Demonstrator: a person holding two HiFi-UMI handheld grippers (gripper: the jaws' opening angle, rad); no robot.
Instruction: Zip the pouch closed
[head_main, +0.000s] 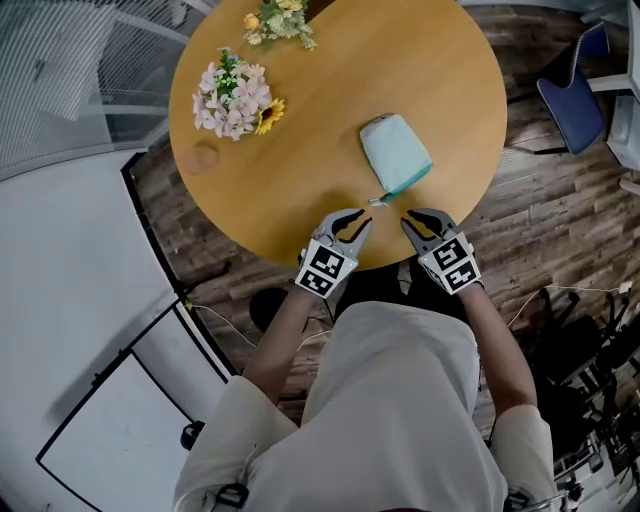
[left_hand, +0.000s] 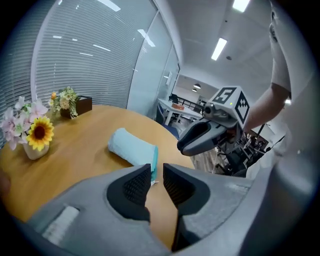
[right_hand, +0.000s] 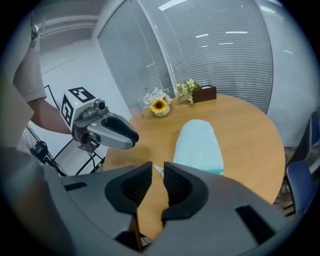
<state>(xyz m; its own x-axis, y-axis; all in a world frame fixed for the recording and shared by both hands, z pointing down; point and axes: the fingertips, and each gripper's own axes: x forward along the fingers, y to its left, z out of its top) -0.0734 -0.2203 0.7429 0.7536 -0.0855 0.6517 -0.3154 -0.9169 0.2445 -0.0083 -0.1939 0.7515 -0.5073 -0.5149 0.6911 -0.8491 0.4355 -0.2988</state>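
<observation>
Rnd table, plank floor, blinds

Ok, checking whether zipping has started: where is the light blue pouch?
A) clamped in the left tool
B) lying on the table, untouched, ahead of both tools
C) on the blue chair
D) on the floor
B: the pouch lies on the table, left tool and right tool both short of it.

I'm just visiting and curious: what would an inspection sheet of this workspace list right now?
Surface: round wooden table.
Job's things: pale blue pouch near the front edge, zip pull at its near end.
Clutter: pink flowers, yellow flowers, far side.
Grippers: left gripper and right gripper hover at the table edge, jaws slightly apart, empty.
Cables: loose cables on the floor.
Surroundings: blue chair, window blinds.
</observation>
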